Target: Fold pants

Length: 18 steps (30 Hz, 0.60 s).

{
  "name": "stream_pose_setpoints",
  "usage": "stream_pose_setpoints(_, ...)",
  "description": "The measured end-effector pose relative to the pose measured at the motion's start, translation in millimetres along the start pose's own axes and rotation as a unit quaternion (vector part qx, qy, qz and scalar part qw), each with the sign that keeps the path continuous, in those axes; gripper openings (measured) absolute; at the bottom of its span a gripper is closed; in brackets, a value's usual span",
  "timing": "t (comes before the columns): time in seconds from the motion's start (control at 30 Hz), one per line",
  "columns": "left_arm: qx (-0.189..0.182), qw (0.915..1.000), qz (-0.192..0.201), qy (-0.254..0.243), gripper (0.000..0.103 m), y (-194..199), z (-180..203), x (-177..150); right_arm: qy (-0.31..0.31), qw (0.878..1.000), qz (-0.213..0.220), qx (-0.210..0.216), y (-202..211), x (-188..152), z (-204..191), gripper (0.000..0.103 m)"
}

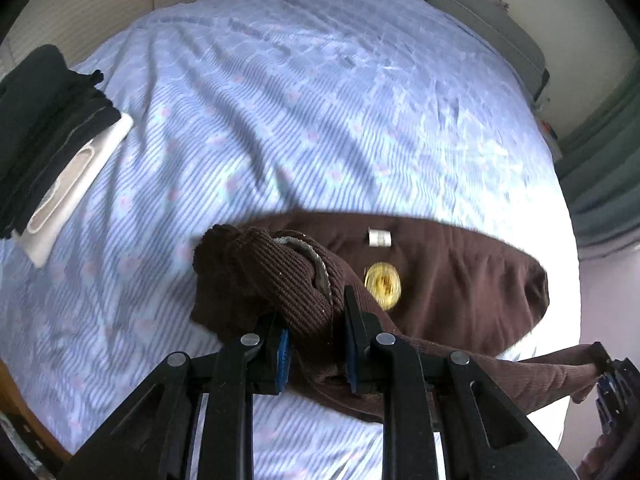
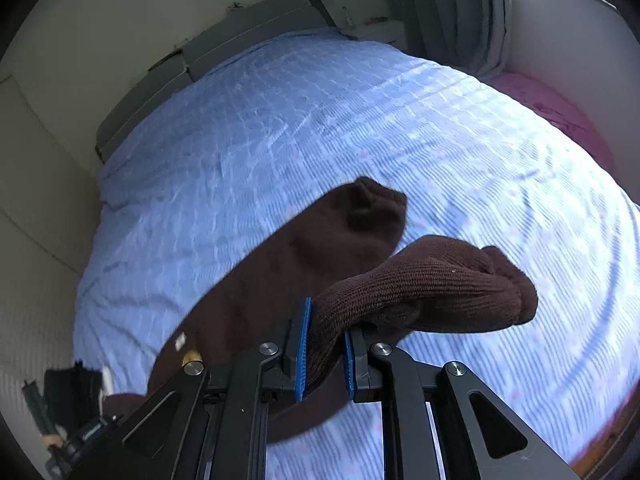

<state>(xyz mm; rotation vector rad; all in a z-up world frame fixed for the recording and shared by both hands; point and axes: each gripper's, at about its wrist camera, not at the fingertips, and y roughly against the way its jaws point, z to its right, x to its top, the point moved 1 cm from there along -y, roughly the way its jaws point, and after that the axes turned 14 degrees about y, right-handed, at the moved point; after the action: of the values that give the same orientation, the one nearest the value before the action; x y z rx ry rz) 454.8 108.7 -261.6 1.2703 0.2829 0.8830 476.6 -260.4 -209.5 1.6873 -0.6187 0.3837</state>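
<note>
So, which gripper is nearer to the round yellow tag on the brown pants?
Left. The left gripper grips the pants with the yellow tag just beyond its fingertips. The right gripper grips another part, and there the tag lies well off to its left.

No text is legible; the pants' (image 1: 460,280) tags are blurred

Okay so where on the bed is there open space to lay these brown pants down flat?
Bare bedsheet runs from the brown pants up to the headboard, and on toward the curtain side. The edge by the wall is taken by the dark folded clothes on a white board.
</note>
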Motion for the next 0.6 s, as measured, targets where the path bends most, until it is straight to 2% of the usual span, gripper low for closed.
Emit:
stream_pose_setpoints(0.1,0.013,0.9997,-0.007,0.022,0.023,-21,4,19,0.004,1.000,-0.004,-0.005,-33,21,-9,0.015)
stream_pose_setpoints(0.23,0.040,0.9986,-0.022,0.027,0.025,-55,3,34,0.014,1.000,-0.025,-0.007,-91,38,-23,0.015)
stream_pose_setpoints(0.37,0.073,0.9966,-0.031,0.020,0.036,-76,3,41,0.033,0.998,-0.045,-0.011,-139,47,-36,0.015)
stream_pose_setpoints(0.43,0.073,0.9962,-0.042,0.022,0.038,-77,5,45,0.039,0.998,-0.055,-0.010,-154,49,-39,0.015)
stream_pose_setpoints(0.5,0.075,0.9954,-0.055,0.021,0.047,-72,7,45,0.036,0.997,-0.066,-0.007,-165,51,-39,0.018)
stream_pose_setpoints(0.57,0.079,0.9945,-0.067,0.016,0.063,-62,11,43,0.041,0.997,-0.068,0.001,-166,51,-41,0.028)
stream_pose_setpoints(0.6,0.083,0.9942,-0.069,0.010,0.069,-53,14,40,0.044,0.997,-0.065,0.002,-165,53,-43,0.039)
